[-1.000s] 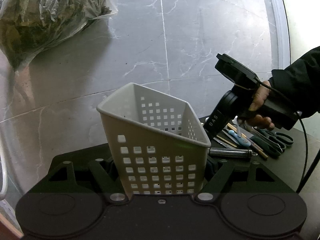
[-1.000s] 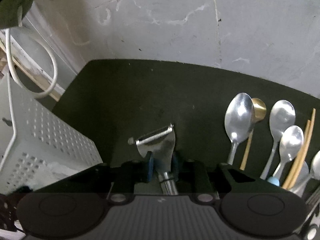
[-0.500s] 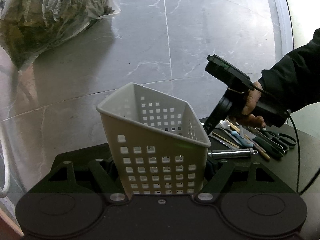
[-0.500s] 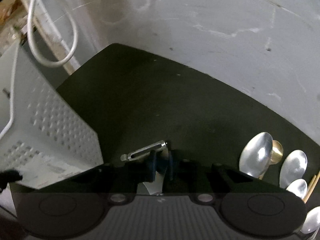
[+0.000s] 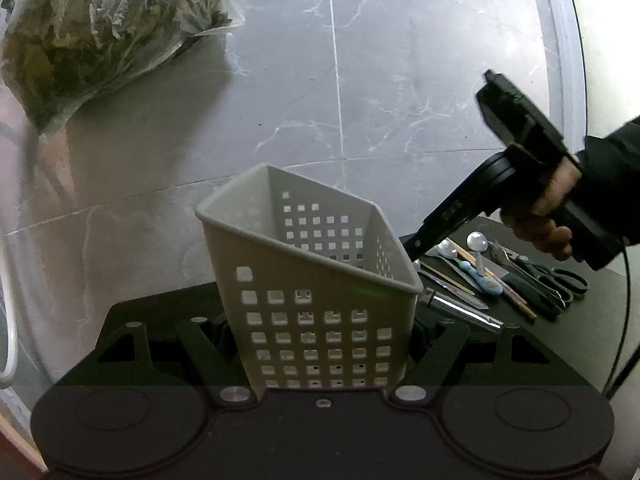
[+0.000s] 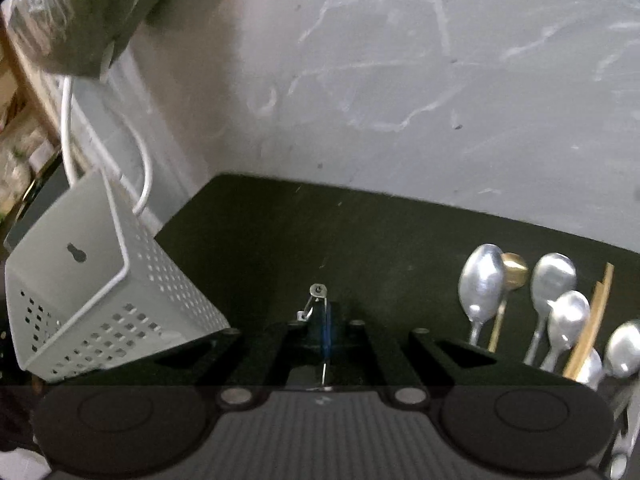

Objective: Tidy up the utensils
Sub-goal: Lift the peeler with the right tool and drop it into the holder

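Note:
My left gripper (image 5: 324, 332) is shut on a white perforated basket (image 5: 320, 312), which it holds tilted with the open top facing away. In the right wrist view the same basket (image 6: 80, 280) leans at the left edge of the black mat (image 6: 320, 232). My right gripper (image 6: 326, 320) is shut on a metal peeler (image 6: 317, 294), lifted off the mat. The peeler stands edge-on between the pads with only its head poking out. Seen from the left wrist, a hand (image 5: 548, 220) holds the right gripper (image 5: 414, 246) just beyond the basket's right rim.
Several spoons (image 6: 482, 284) and wooden chopsticks (image 6: 592, 320) lie at the mat's right side, with scissors (image 5: 552, 280) and a knife beside them. A plastic bag of greens (image 5: 100, 32) sits on the grey tile floor at the far left. A white cable (image 6: 68, 132) loops behind the basket.
The right gripper closed fully on the peeler, then rose and swung left toward the basket. The peeler turned from flat to edge-on. The left gripper and basket stayed put.

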### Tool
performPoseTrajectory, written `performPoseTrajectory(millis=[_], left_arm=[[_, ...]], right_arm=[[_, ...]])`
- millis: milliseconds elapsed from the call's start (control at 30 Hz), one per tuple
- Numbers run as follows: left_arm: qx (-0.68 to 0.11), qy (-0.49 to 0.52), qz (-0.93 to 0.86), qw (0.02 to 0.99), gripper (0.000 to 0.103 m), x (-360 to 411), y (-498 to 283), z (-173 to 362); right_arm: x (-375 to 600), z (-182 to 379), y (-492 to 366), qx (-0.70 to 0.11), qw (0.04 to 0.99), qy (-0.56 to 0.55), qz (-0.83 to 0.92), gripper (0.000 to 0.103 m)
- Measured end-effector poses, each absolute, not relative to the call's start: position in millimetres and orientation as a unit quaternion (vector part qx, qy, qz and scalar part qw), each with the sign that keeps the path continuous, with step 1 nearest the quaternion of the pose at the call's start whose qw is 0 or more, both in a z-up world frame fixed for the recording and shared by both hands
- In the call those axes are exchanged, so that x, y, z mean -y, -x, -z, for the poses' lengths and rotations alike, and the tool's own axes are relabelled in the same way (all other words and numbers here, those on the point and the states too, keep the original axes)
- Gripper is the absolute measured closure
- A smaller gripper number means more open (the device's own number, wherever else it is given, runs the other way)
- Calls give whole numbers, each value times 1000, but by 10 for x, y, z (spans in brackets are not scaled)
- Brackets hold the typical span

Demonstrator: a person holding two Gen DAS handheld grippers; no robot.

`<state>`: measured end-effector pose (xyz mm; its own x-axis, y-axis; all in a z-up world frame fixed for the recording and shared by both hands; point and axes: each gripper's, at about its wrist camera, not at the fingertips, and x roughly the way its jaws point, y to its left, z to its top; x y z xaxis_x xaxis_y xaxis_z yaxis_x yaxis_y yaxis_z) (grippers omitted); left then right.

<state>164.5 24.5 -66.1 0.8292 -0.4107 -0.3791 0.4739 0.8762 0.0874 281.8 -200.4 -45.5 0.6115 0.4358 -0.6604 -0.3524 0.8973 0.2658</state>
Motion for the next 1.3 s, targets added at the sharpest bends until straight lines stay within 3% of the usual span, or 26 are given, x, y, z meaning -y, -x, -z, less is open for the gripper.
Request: performPoseTrajectory(millis=[333, 567, 767, 967, 1033, 1100, 1200, 1300], left_arm=[[-177, -90, 252, 947, 25, -305, -1696, 653], [-178, -91, 263, 944, 25, -284, -1719, 654], [-180, -86, 263, 944, 26, -253, -1753, 652], [-181, -81, 263, 944, 26, -233, -1767, 653], [-181, -78, 263, 945, 26, -222, -1775, 660], [-184, -71, 261, 945, 27, -208, -1797, 674], [-185, -69, 255, 947, 27, -181, -1814, 678], [-190, -68, 248, 948, 27, -146, -1818, 679]], right_arm=[[1952, -529, -1993, -156, 975, -93, -130, 103], [1627, -1112, -1750, -33, 977, -111, -181, 103], [1308, -816, -1695, -70, 970, -79, -221, 103], [1160, -370, -1734, -181, 953, -30, -241, 102], [1228, -347, -1718, -198, 947, -27, -252, 97], [1368, -400, -1704, -192, 946, -32, -258, 63], [1777, -441, -1849, -191, 951, -38, -238, 50], [2166, -278, -2368, -233, 949, 6, -213, 48]])
